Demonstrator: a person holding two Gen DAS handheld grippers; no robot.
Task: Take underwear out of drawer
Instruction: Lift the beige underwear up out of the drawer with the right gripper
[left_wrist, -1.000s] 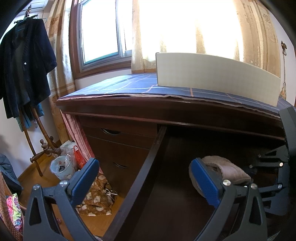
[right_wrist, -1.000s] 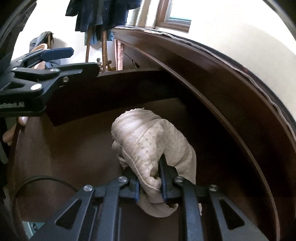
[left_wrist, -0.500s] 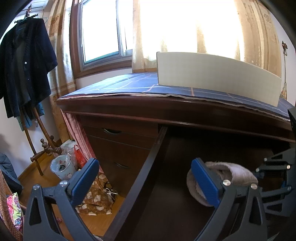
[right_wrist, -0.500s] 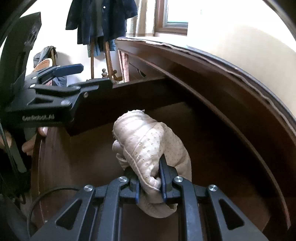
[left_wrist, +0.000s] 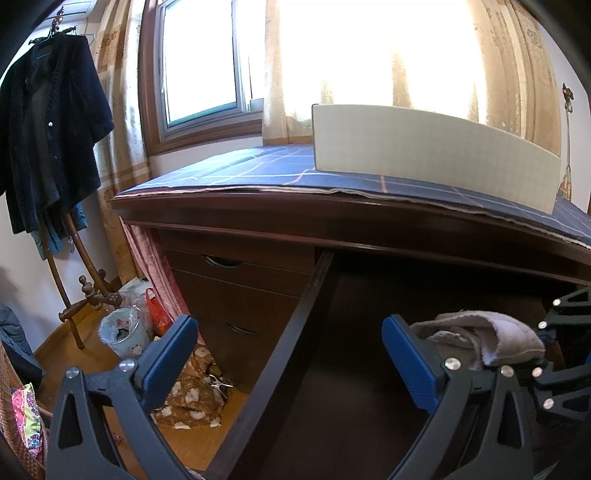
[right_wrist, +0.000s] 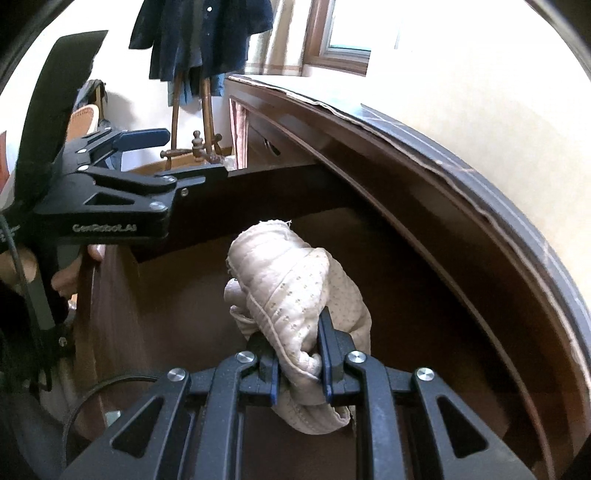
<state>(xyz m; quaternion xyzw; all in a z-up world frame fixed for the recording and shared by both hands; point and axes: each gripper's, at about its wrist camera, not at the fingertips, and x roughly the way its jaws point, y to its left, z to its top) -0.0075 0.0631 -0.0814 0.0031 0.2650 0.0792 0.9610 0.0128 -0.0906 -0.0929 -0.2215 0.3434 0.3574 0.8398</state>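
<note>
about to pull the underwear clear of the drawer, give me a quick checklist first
1. Right gripper clamped on the underwear: ok.
2. Underwear lifted off the drawer floor: cannot tell.
3. Left gripper open, holding nothing: ok.
4. Left gripper out of the underwear's way, off to one side: ok.
5. Drawer open wide enough: ok.
6. Cloth free of the drawer's walls: ok.

the open drawer is bare-floored and roomy, but the desktop edge overhangs its back.
</note>
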